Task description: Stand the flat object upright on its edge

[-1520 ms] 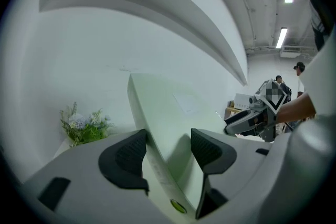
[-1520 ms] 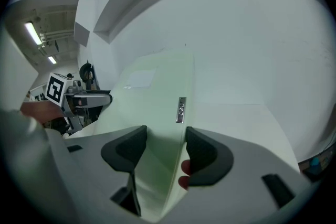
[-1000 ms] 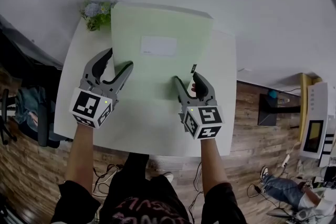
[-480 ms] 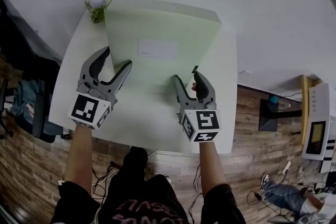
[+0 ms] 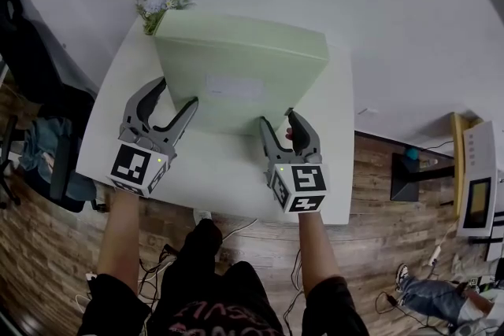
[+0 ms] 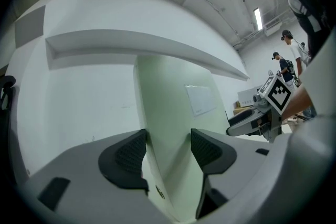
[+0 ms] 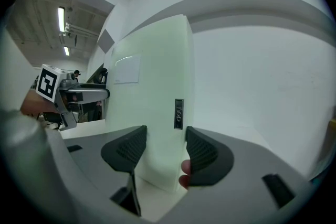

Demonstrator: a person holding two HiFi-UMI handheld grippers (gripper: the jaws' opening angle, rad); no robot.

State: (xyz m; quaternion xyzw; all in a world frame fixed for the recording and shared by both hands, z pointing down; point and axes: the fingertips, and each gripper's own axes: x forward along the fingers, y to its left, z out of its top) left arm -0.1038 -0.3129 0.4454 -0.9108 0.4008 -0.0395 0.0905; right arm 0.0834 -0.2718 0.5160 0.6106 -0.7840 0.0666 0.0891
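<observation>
The left gripper (image 5: 177,93) and right gripper (image 5: 279,119) each squeeze the green board (image 5: 236,59) in their jaws, so it stands on the table (image 5: 228,185) without tipping.

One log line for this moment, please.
green panel: near upright, lower edge on table | left gripper: shut on left edge | right gripper: shut on right edge

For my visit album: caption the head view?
Left hand-held gripper and right hand-held gripper grip a pale green slab standing edgewise on a white table.
</observation>
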